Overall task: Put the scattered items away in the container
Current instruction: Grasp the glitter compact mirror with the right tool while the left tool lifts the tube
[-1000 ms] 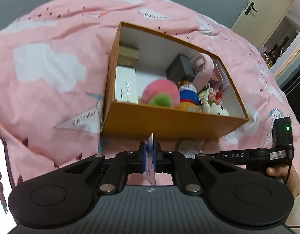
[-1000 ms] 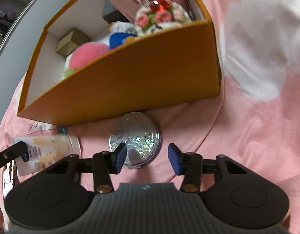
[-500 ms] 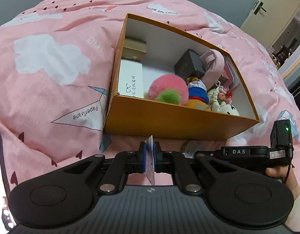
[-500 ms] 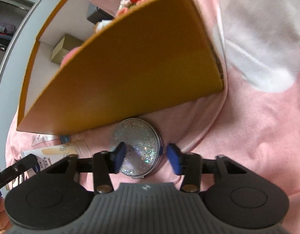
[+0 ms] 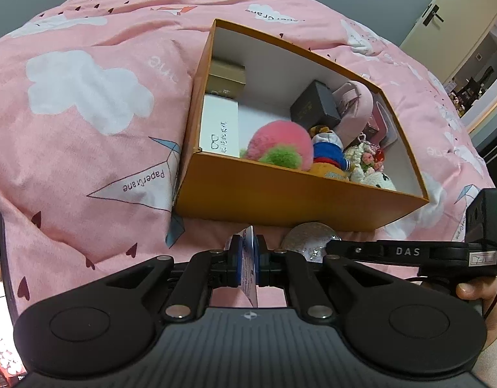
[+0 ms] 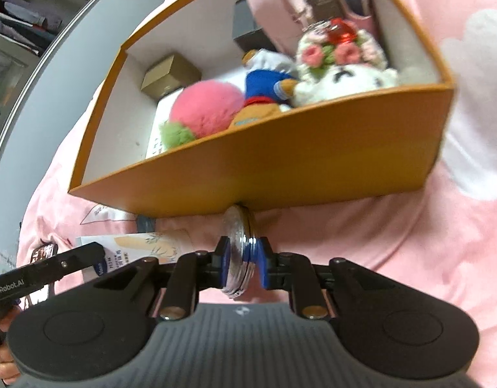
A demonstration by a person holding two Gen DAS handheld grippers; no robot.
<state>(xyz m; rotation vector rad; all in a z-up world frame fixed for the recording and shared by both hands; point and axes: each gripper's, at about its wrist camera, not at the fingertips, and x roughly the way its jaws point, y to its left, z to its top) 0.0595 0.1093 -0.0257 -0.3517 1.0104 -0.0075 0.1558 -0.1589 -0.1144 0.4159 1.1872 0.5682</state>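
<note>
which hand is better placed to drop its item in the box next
Probably right. The right gripper is shut on the mirror, just below the box wall. The left gripper is shut on a tube, slightly farther back.

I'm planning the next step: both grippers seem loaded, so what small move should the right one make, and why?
Probably lift the right gripper up and forward over the orange box's near wall. It is shut on the glittery compact mirror, held on edge below that wall, so the mirror must clear the rim before release.
</note>
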